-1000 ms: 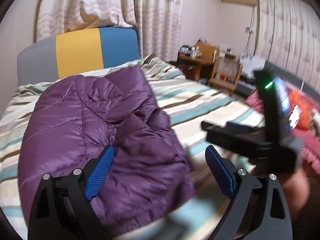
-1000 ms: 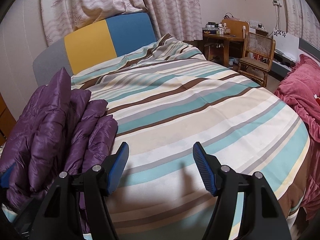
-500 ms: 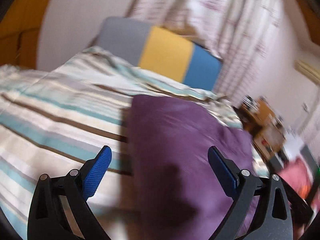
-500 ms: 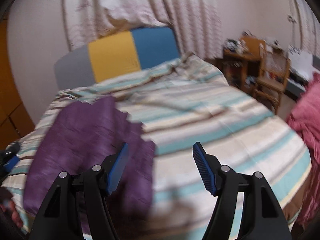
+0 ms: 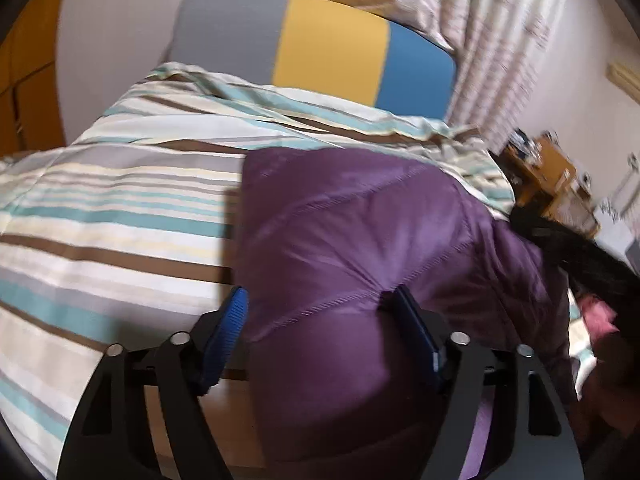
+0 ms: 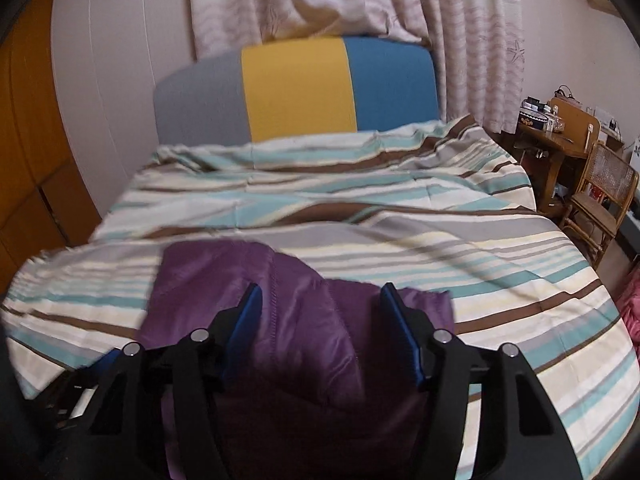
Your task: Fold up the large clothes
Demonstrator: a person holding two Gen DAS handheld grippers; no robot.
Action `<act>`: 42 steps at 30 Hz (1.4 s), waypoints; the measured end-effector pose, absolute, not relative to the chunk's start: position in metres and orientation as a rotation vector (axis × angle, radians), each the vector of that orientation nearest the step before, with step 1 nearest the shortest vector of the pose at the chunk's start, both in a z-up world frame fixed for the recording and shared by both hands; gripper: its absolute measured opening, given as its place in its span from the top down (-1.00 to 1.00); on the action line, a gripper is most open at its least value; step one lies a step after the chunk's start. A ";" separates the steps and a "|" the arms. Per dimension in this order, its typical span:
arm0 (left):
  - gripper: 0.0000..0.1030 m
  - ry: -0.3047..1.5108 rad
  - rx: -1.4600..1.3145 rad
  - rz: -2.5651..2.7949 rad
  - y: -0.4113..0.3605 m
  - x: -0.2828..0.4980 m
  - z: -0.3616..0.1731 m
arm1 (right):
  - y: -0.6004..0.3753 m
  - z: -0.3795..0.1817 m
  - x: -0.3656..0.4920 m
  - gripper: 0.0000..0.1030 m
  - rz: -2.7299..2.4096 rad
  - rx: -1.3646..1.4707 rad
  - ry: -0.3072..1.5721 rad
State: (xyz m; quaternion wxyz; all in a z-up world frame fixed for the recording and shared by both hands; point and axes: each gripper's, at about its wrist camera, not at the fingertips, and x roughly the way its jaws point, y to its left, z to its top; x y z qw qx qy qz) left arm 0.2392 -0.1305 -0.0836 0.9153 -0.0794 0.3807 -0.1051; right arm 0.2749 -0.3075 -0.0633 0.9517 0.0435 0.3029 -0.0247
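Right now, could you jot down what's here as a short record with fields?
garment: purple quilted jacket, lying on the bed
bedding: striped duvet
headboard: grey, yellow and blue panels
left gripper: jaws closing, jacket fabric between them
right gripper: jaws closing, jacket fabric between them
beside the bed: wooden desk and cane chair

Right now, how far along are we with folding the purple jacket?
Partly done: the purple jacket lies bunched on the striped bedspread, not a neat bundle. In hand: left gripper and right gripper are closing with its near edge between the jaws. Left: the remaining folds and squaring up.
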 end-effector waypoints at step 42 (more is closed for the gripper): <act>-0.66 0.884 0.082 -0.096 -0.200 0.312 -0.086 | -0.376 -0.160 0.277 -0.23 -0.088 0.150 0.731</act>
